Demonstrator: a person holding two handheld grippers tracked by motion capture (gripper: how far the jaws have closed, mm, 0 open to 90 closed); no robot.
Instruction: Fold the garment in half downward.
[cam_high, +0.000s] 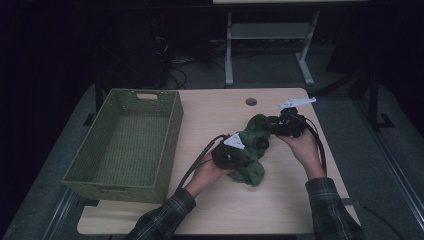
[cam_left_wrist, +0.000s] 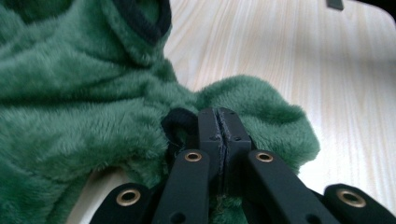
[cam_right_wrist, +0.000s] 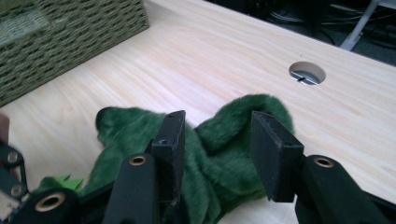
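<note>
A crumpled green fleece garment with black trim (cam_high: 252, 165) lies on the light wooden table (cam_high: 215, 112), right of centre. My left gripper (cam_high: 245, 156) comes in from the garment's left side. In the left gripper view its jaws are pressed together (cam_left_wrist: 219, 128), shut on a fold of the green fleece (cam_left_wrist: 84, 112) beside a black trim loop. My right gripper (cam_high: 268, 127) is at the garment's far right end. In the right gripper view it (cam_right_wrist: 218, 135) is open, and a raised fold of the fleece (cam_right_wrist: 233, 126) stands between its two jaws.
A green woven basket (cam_high: 172, 131) stands on the left part of the table, and its corner (cam_right_wrist: 60, 32) is seen in the right gripper view. A round cable hole (cam_high: 251, 101) (cam_right_wrist: 307, 73) sits near the far edge. Behind the table stand a desk frame's white legs (cam_high: 229, 55).
</note>
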